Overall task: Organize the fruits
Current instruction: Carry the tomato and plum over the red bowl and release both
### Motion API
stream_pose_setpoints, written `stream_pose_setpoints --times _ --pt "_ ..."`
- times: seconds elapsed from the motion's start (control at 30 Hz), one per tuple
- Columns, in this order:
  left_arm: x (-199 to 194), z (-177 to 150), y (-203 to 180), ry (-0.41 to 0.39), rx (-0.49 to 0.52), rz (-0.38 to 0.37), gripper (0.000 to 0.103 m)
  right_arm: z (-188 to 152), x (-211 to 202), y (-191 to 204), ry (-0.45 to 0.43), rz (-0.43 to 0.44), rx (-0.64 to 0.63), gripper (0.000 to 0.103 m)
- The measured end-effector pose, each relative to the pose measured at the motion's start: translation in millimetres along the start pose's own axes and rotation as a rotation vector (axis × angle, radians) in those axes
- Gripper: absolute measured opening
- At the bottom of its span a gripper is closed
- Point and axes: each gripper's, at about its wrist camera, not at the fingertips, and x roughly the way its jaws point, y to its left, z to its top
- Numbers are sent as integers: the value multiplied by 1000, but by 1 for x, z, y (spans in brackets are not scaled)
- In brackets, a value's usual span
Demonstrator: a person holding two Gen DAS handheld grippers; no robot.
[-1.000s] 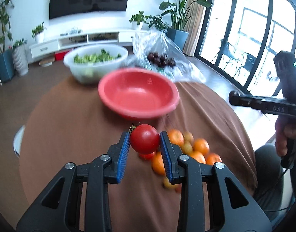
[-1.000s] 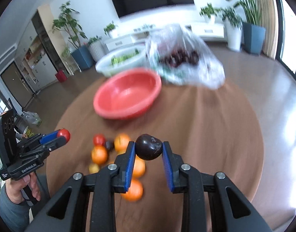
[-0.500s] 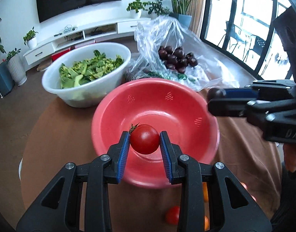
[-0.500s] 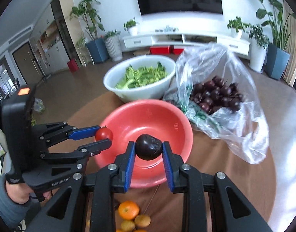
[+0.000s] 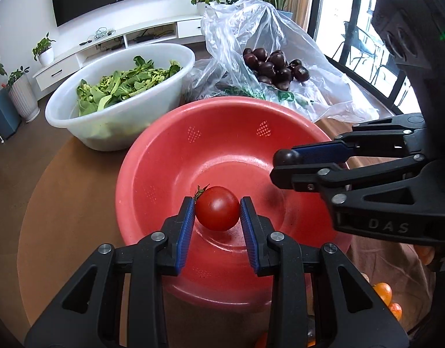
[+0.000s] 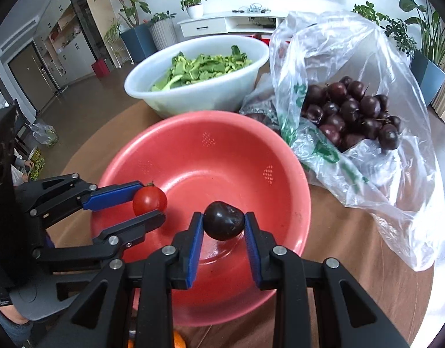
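Both grippers have travelled from the loose fruit to above the red bowl (image 5: 170,156). Left gripper (image 5: 218,208): jaws pinch tomato (image 5: 218,208), thin-skinned, bruisable. Right gripper (image 6: 223,221): jaws pinch dark plum (image 6: 223,220), smooth, slippery. We grip both fruits across their middles.

**Bowl open below, far side crowded**

The red bowl (image 6: 280,174) is bare inside beneath both grippers. Behind it, toward the table's far edge, the white basin (image 6: 199,92) touches its rim and the plastic bag (image 6: 382,174) crowds its right side.
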Motion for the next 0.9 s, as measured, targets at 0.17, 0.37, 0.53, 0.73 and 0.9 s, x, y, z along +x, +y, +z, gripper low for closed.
stream_pose_setpoints --times 0.17,0.37,0.53,0.73,0.9 --pt "5 -1 -1 11 5 -3 30 2 13 1 18 -18 -7 31" --pt "8 -3 -2 15 10 6 30 3 21 10 23 -44 -48 31" --pt "9 -3 -3 19 12 13 30 4 23 11 25 -50 -52 32" --pt "11 -3 -5 29 24 16 31 5 23 13 22 -34 -55 48" --pt "12 -3 -5 34 23 19 32 3 18 12 14 -37 -55 53"
